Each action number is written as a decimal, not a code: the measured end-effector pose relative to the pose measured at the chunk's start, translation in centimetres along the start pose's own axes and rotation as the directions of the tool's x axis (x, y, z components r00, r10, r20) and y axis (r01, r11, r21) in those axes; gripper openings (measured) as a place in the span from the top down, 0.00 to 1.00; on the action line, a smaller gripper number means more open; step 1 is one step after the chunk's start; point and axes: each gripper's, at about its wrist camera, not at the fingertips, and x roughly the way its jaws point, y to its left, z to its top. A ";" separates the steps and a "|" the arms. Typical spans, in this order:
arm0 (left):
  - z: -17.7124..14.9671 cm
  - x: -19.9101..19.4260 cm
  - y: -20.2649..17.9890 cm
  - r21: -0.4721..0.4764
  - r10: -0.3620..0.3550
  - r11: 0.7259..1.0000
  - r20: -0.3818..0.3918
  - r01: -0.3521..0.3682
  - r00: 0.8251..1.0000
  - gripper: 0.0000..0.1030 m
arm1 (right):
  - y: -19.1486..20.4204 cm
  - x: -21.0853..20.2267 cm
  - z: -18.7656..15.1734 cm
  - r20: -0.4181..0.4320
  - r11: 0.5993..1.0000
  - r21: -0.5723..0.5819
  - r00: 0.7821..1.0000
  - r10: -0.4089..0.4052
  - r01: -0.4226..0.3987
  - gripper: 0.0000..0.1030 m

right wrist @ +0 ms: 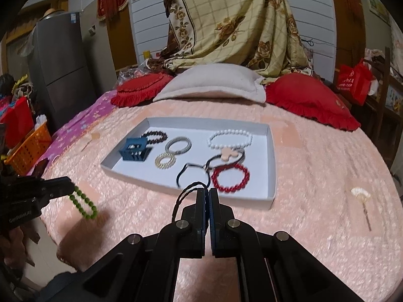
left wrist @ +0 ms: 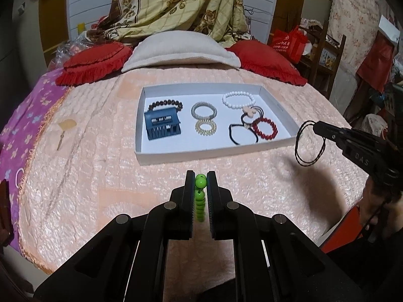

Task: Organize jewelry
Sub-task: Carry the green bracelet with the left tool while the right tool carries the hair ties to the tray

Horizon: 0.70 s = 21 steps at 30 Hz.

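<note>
1. The left gripper (left wrist: 200, 180) tilts down over the bed's (left wrist: 100, 151) near edge, jaws clamped on a green bead bracelet (left wrist: 200, 196).
2. The right gripper (right wrist: 209, 191) tilts down likewise, jaws pinching a thin black cord loop (right wrist: 185, 196) before the white tray (right wrist: 269, 166).

A grey pillow (left wrist: 181, 50) lies upper centre between two red cushions (left wrist: 94, 63), a floral quilt (left wrist: 176, 2) draped above.

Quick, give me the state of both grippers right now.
Left gripper: shut on the green bead bracelet, held above the bed.
Right gripper: shut on the thin black cord loop, held above the bed.
</note>
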 end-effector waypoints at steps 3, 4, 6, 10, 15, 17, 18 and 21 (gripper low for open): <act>1.2 -0.4 0.3 -0.003 -0.002 1.000 0.014 0.002 1.000 0.93 | -0.9 0.5 1.9 0.011 1.000 0.020 1.000 0.002 -0.003 0.98; 1.6 -0.5 0.4 -0.004 -0.003 1.000 0.017 0.003 1.000 0.93 | -1.2 0.8 2.4 0.011 1.000 0.026 1.000 -0.001 0.001 0.98; 2.8 -0.8 0.6 -0.002 -0.008 1.000 0.026 0.008 1.000 0.93 | -1.8 1.5 3.7 0.009 0.999 0.036 1.000 -0.016 0.016 0.98; 5.7 -0.9 0.5 -0.002 -0.022 1.000 0.045 0.023 0.999 0.93 | -2.7 3.7 6.1 0.020 0.998 0.067 1.000 -0.017 0.016 0.98; 9.0 0.7 -0.7 -0.003 -0.049 0.999 0.056 0.049 0.997 0.93 | -3.6 6.4 5.4 -0.006 0.989 0.145 1.000 0.010 -0.009 0.98; 9.8 2.2 -1.2 -0.011 -0.077 0.997 0.052 0.077 0.996 0.93 | -3.5 7.1 5.4 -0.023 0.990 0.141 1.000 0.005 -0.001 0.98; 10.2 3.4 -1.3 -0.029 -0.098 0.995 0.043 0.099 0.994 0.93 | -3.5 7.2 5.5 -0.023 0.991 0.136 1.000 0.009 -0.006 0.98; 10.5 7.2 -1.3 -0.078 -0.126 0.989 0.002 0.125 0.992 0.93 | -3.8 7.3 5.4 -0.023 0.990 0.139 1.000 0.016 -0.013 0.98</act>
